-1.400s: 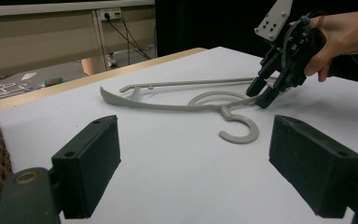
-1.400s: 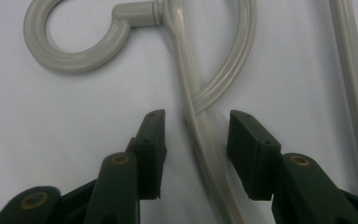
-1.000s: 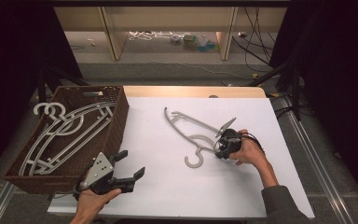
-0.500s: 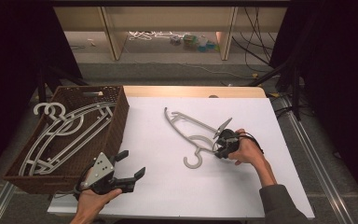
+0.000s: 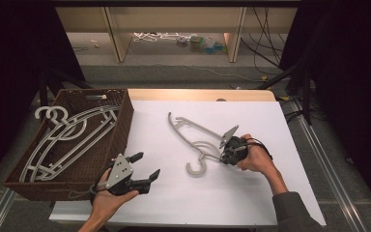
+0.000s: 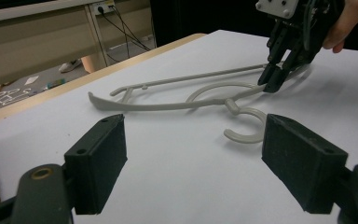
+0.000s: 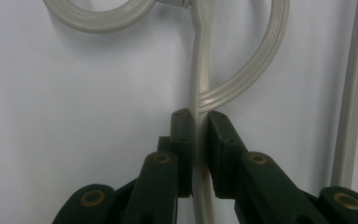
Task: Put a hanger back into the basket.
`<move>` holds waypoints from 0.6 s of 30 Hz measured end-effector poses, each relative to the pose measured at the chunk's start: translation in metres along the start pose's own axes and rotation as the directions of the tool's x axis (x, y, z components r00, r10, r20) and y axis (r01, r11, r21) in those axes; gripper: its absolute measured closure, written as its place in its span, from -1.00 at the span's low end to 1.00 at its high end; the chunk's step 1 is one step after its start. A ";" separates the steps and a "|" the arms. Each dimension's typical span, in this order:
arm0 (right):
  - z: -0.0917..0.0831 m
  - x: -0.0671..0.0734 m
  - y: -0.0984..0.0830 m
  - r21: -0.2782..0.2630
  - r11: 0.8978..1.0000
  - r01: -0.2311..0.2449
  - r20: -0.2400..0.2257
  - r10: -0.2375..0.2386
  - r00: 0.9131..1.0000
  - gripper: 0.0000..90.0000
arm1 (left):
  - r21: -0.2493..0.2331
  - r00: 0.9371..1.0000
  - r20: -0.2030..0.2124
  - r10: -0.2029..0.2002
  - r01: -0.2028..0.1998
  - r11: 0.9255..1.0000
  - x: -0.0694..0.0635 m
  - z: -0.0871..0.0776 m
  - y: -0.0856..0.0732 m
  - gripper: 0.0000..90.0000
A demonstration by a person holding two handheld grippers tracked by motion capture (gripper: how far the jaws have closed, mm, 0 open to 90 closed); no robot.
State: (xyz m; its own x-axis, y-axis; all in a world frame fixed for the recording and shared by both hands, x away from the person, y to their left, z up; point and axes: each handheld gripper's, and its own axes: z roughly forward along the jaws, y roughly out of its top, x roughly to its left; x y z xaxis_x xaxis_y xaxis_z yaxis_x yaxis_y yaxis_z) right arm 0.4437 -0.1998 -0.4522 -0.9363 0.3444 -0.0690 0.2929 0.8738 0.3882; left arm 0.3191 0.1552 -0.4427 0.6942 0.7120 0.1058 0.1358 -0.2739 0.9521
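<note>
The right gripper has just closed its jaws on one thin shoulder bar of the grey plastic hanger, which lies flat on the white table, right of the wicker basket holding other hangers. Gripped so far off-centre, the hanger may swing or twist once lifted and slip out. The left gripper hovers near the basket's near right corner, jaws wide apart and empty; the hook could snag the basket rim.
</note>
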 end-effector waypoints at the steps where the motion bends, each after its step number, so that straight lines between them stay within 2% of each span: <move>1: -0.002 0.002 0.001 -0.004 1.000 0.008 -0.010 -0.008 1.000 0.82 | 0.019 1.000 -0.002 0.015 -0.014 1.000 -0.001 0.003 0.001 -0.51; 3: -0.005 0.005 0.002 -0.008 1.000 0.014 -0.024 -0.014 1.000 0.82 | 0.057 0.999 -0.016 0.048 -0.047 0.997 -0.002 0.011 0.004 -0.48; 4: -0.008 0.007 0.002 -0.016 1.000 0.016 -0.019 -0.016 1.000 0.82 | 0.079 0.998 -0.023 0.050 -0.048 0.996 -0.003 0.014 0.004 -0.47; 6: -0.014 0.011 0.003 -0.016 0.999 0.029 -0.018 -0.029 0.999 0.82 | 0.097 0.995 -0.034 0.096 -0.092 0.991 -0.002 0.021 0.007 -0.45; 9: -0.021 0.017 0.003 -0.038 0.998 0.046 -0.036 -0.047 0.998 0.82 | 0.120 0.992 -0.037 0.119 -0.114 0.986 0.001 0.032 0.009 -0.43; 12: -0.028 0.023 0.005 -0.054 0.997 0.061 -0.050 -0.064 0.997 0.82 | 0.142 0.984 -0.040 0.172 -0.165 0.976 0.000 0.041 0.009 -0.40; 15: -0.032 0.030 0.008 -0.062 0.995 0.074 -0.063 -0.078 0.995 0.82 | 0.164 0.973 -0.015 0.231 -0.226 0.960 -0.004 0.049 0.008 -0.37; 18: -0.035 0.036 0.009 -0.057 0.994 0.090 -0.070 -0.094 0.993 0.82 | 0.184 0.967 0.014 0.255 -0.254 0.950 -0.010 0.056 0.008 -0.37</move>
State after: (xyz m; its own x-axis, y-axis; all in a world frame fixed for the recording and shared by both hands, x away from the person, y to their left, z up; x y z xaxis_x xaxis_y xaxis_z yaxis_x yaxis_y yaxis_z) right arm 0.4059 -0.1913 -0.4192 -0.9708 0.2362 -0.0409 0.1959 0.8802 0.4324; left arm 0.3533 0.1096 -0.4526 0.7159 0.6091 0.3413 0.0827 -0.5594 0.8248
